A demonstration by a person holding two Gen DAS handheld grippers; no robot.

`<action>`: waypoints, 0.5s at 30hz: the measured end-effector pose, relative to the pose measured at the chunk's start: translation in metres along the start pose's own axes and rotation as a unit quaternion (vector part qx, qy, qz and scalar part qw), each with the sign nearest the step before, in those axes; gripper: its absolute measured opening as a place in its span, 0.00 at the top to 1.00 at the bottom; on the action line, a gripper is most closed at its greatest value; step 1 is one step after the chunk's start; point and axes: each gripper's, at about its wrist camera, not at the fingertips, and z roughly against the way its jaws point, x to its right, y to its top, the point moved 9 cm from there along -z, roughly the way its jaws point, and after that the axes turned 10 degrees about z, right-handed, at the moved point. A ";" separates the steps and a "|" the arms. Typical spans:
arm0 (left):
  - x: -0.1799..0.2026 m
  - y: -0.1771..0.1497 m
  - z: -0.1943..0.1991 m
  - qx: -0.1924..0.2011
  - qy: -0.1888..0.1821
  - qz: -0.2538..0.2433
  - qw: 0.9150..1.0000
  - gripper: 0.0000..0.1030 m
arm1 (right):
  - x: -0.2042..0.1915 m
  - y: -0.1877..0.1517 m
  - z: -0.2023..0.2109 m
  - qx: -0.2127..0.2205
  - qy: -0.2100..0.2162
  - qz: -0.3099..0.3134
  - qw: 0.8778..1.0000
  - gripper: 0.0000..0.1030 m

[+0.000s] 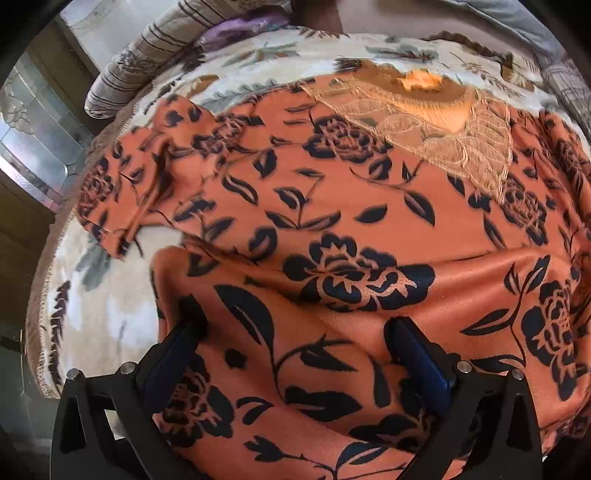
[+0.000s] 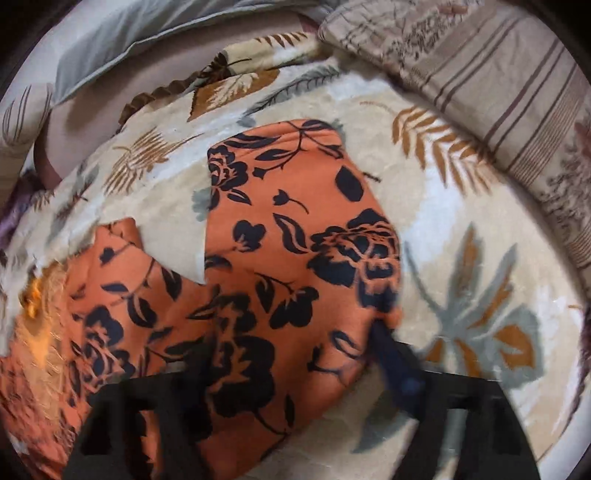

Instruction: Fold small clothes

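An orange garment (image 1: 332,221) with a black flower print lies spread on a blanket, with a lace neck panel (image 1: 454,147) at its far side and a sleeve (image 1: 140,184) out to the left. My left gripper (image 1: 295,326) is low over the near part of the cloth. Its blue-padded fingers stand wide apart with a hump of fabric between them. In the right wrist view the same garment (image 2: 295,240) shows its other sleeve pointing away. My right gripper (image 2: 290,343) is blurred, its fingers apart over the cloth's right edge with fabric between them.
The cream blanket (image 2: 461,258) with leaf print covers the bed. A striped pillow (image 2: 480,85) lies at the far right and shows as the pillow (image 1: 147,62) in the left view. A grey pillow (image 2: 129,33) and a purple cloth (image 1: 240,27) lie beyond. A glass panel (image 1: 33,147) stands left of the bed.
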 end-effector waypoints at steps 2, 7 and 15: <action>-0.002 -0.003 0.000 0.005 -0.012 0.016 1.000 0.00 | 0.004 0.000 0.006 0.001 0.020 -0.018 1.000 0.74; -0.006 -0.014 -0.001 0.016 -0.065 0.065 0.996 0.00 | 0.000 0.003 0.035 0.035 0.122 -0.083 0.988 0.85; -0.006 -0.017 0.002 0.004 -0.072 0.051 0.996 0.00 | -0.110 0.023 0.136 0.126 0.293 -0.008 0.948 0.85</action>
